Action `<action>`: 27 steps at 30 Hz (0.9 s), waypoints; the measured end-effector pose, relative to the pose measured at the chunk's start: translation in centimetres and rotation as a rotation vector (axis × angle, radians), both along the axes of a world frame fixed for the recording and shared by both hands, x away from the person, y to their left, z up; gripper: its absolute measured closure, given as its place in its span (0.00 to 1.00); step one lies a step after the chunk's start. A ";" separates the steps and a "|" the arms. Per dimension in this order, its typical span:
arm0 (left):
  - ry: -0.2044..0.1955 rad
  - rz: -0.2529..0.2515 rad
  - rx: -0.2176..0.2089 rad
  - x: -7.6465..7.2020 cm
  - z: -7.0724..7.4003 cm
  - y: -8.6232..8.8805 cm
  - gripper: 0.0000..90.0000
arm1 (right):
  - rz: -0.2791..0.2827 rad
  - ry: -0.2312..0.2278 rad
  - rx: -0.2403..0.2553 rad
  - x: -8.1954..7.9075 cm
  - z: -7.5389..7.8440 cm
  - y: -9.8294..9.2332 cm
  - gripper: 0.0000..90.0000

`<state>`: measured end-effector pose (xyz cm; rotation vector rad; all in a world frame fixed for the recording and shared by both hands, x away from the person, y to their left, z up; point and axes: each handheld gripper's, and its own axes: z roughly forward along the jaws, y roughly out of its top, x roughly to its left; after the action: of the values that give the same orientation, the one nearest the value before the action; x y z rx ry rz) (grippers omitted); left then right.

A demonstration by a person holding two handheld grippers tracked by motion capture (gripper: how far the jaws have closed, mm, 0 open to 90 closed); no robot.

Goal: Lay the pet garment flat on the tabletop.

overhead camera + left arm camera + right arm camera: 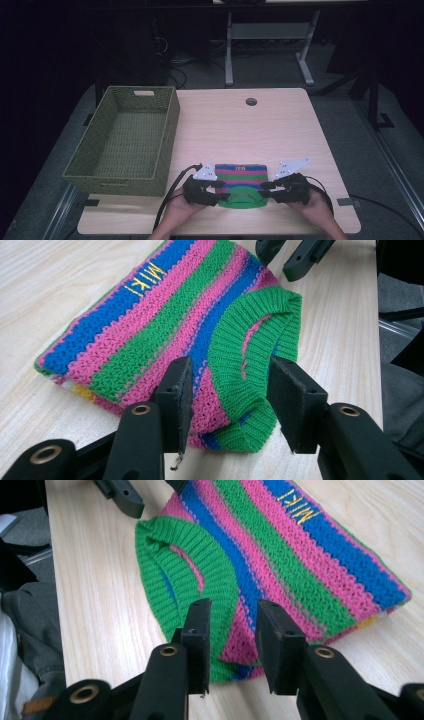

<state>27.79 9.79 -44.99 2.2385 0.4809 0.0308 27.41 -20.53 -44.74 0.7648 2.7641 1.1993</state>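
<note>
Both grippers sit low in the frame at the folded striped sweater (240, 177). Left gripper (230, 390) stands half open, its pads (180, 390) straddling the green collar (240, 370) without pressing. Right gripper (232, 635) is narrower, jaws apart over the same hem, gripping nothing. Up at the left waits the woven basket (125, 175). I'd judge they are taking hold of the near edge; next both must pinch firmly before lifting.
</note>
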 end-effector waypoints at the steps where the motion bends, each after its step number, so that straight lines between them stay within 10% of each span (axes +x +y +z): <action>1: -0.005 -0.002 0.005 0.0 -0.1 -0.1 0.61 | 0.006 -0.005 -0.004 0.0 -0.1 -0.1 0.73; 27: -0.060 -0.026 0.124 -0.3 -0.9 -0.8 0.54 | 0.027 -0.058 -0.115 -0.8 -1.1 1.9 0.78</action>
<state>27.47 8.95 -45.88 2.3570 0.4281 0.1168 26.62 -18.67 -45.84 0.6734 2.7759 1.0381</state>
